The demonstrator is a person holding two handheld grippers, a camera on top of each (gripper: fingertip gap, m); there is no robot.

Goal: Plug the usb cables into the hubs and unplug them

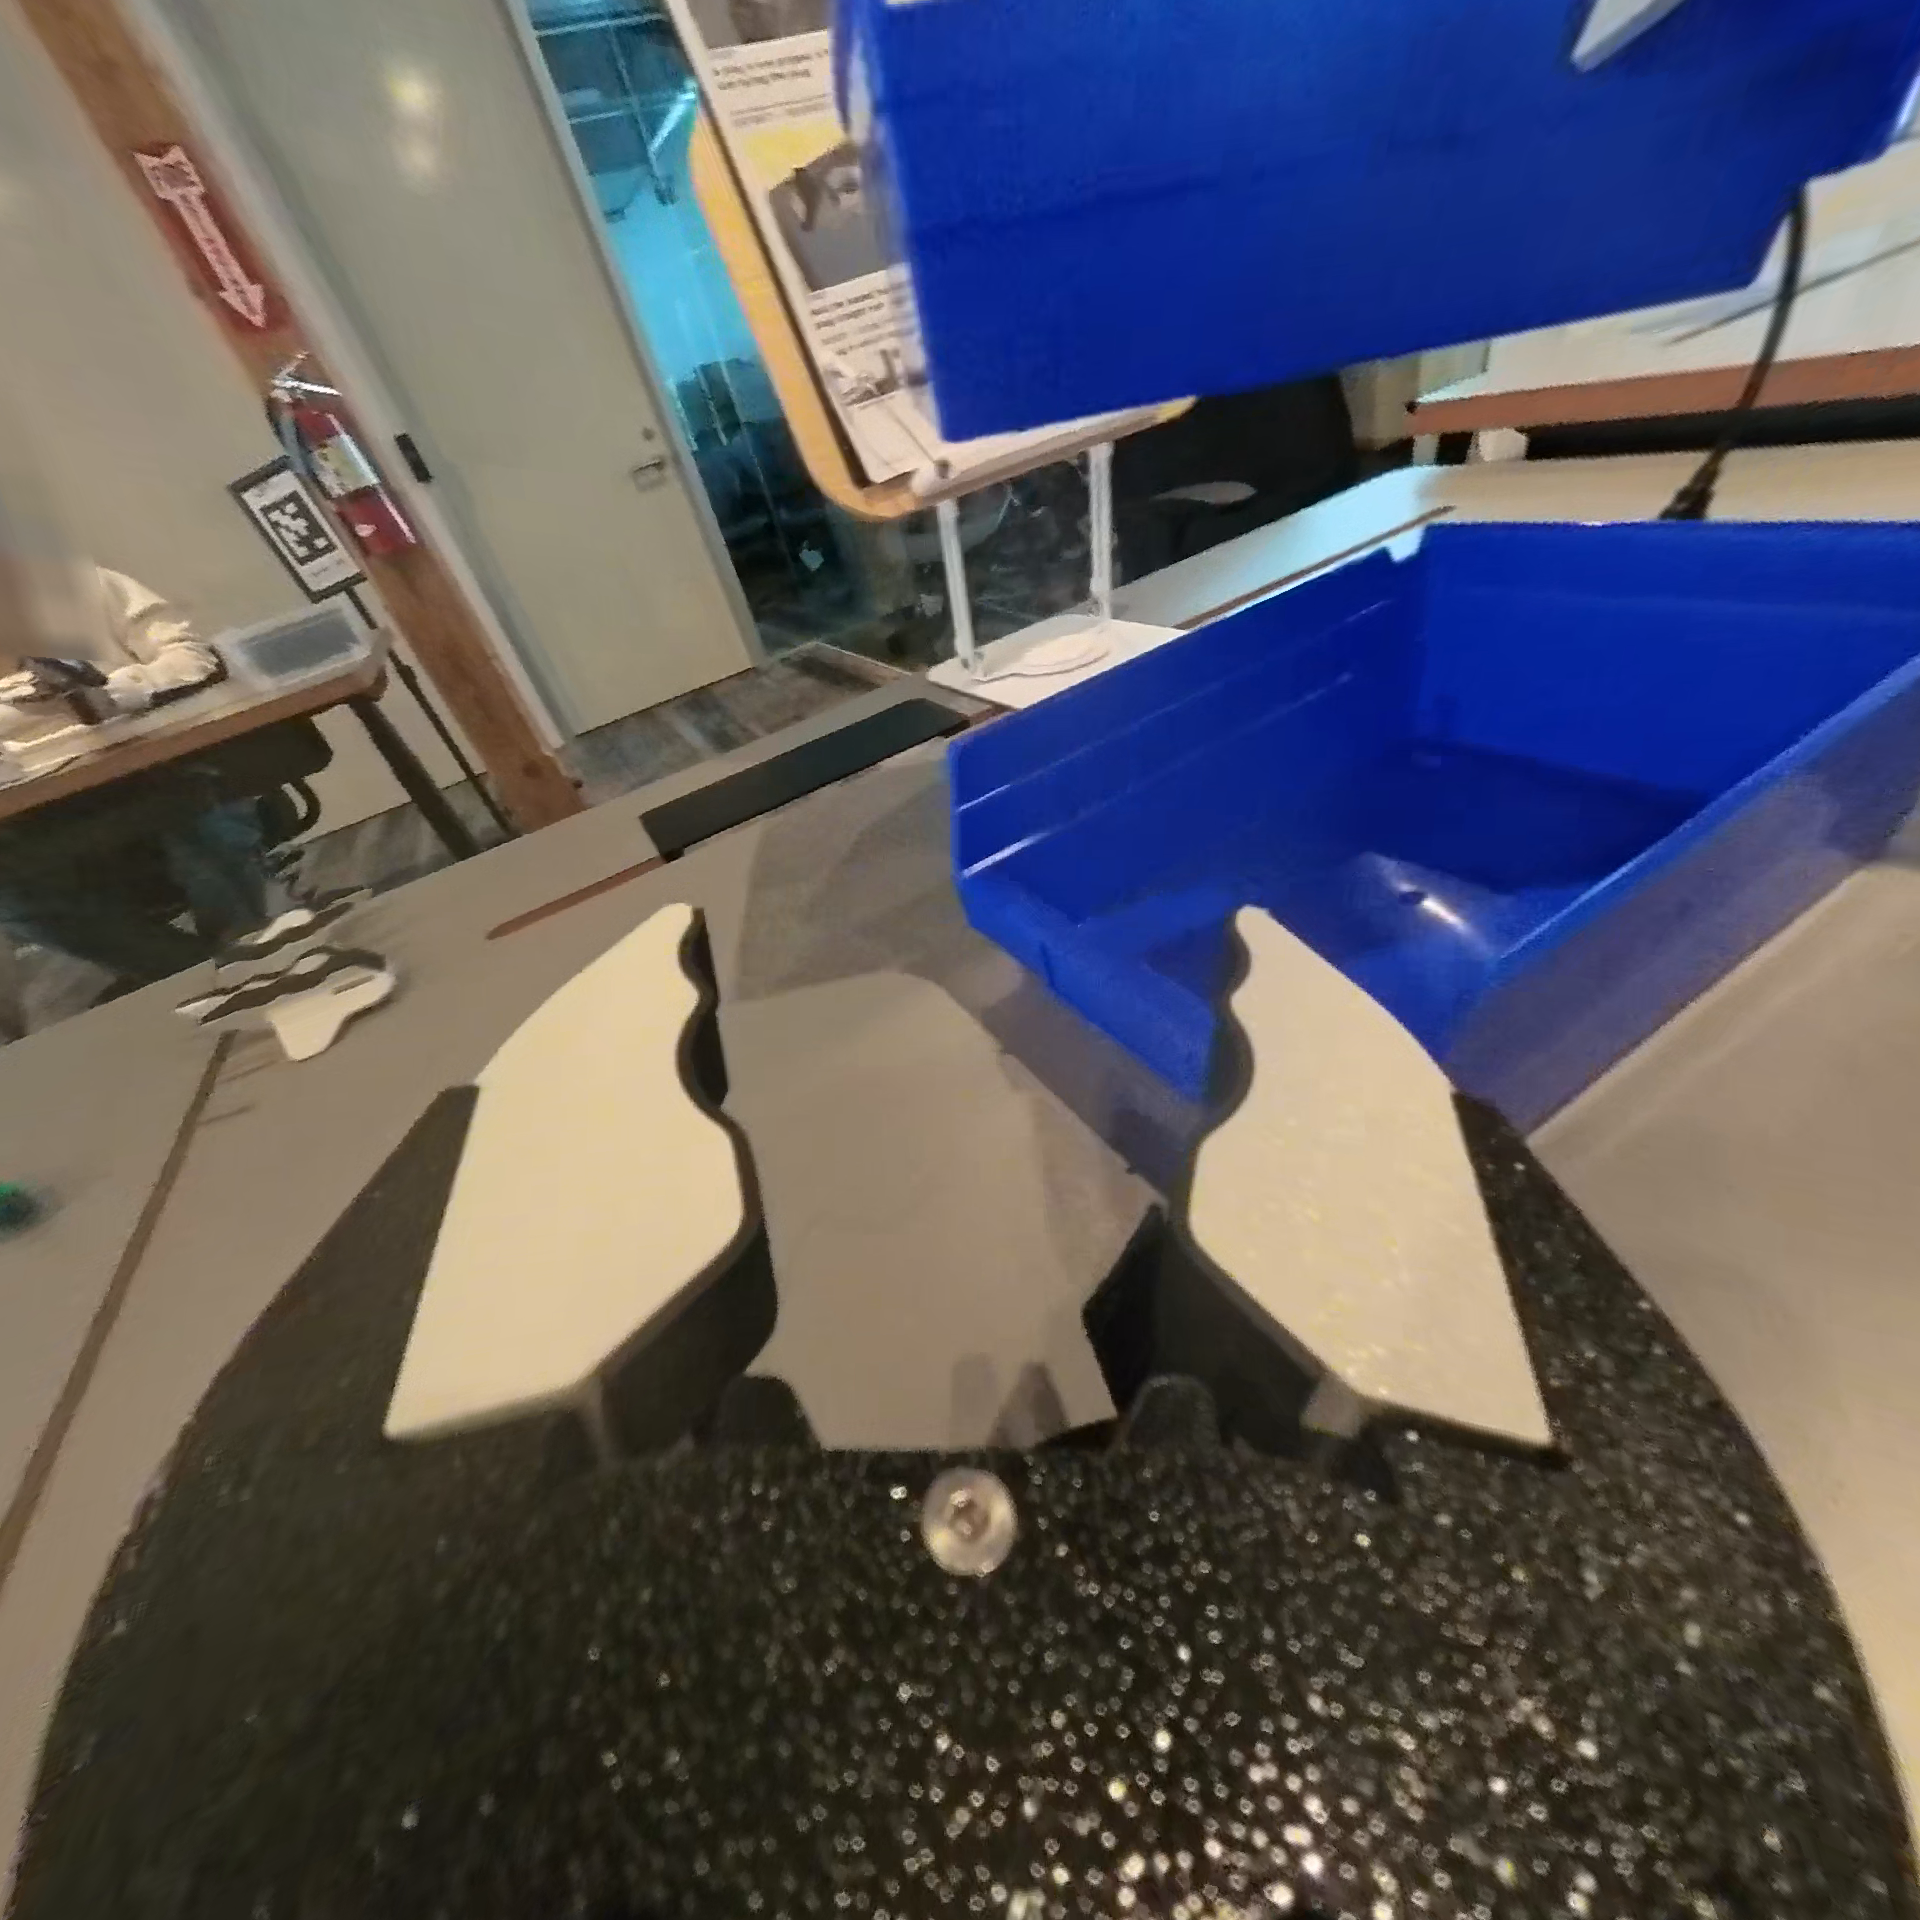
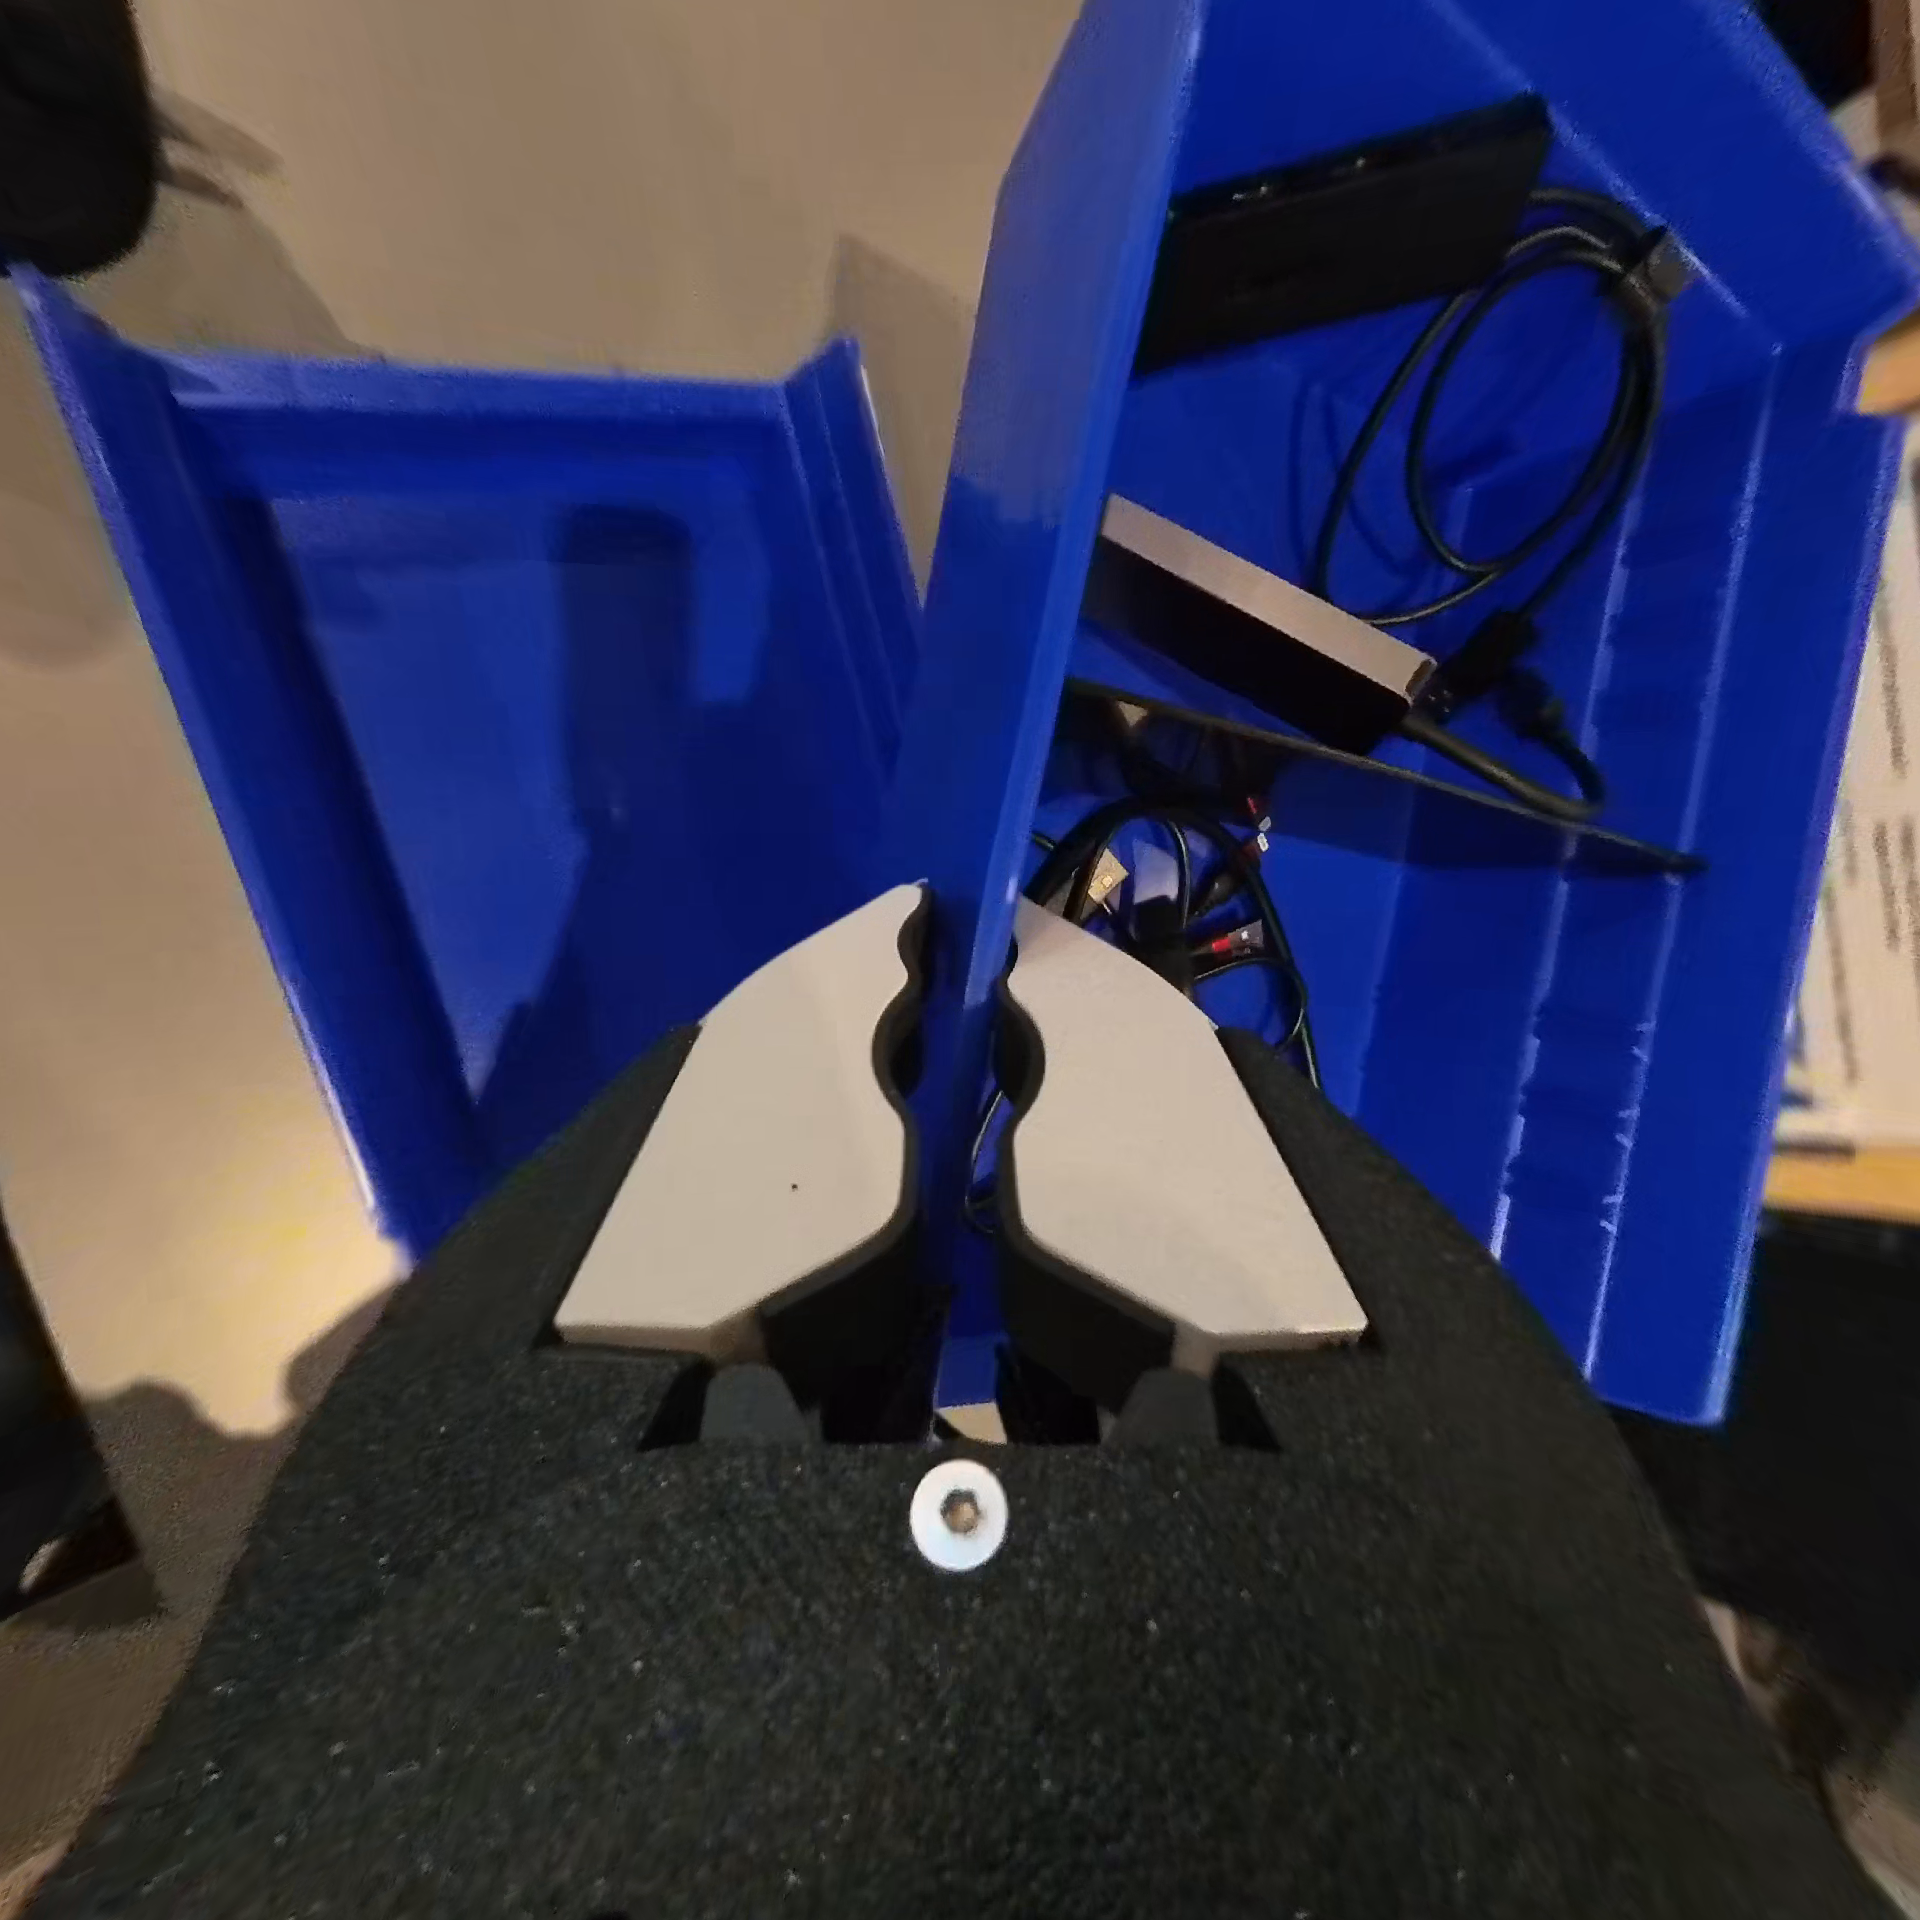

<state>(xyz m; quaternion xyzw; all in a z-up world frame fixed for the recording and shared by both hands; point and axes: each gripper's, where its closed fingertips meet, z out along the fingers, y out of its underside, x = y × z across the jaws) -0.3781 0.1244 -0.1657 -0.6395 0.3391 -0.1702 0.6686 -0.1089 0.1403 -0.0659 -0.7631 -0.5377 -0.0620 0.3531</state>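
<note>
Right gripper (image 2: 961, 977) clamped on the side wall of the lifted blue bin (image 2: 1714, 935); hubs (image 2: 1257, 613) and usb cables (image 2: 1496, 436) loose inside, just beyond its fingers. Left gripper (image 1: 971, 977) apart, holding nothing, empty bin (image 1: 1455, 790) ahead on the desk (image 1: 1714, 1195). Risk: thin-wall pinch slipping, tilted contents spilling out.

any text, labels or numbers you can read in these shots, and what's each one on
Nothing reads clearly enough to quote.
Red arrow-shaped sign on the wooden post: lettering blurred.
Red fire extinguisher: label too small.
Black-and-white square marker board: pattern, caption too small.
Printed poster board: blurred.
Printed paper sheets, right edge: blurred.
Black rectangular hub in the blue plastic bin: no legible marking.
</note>
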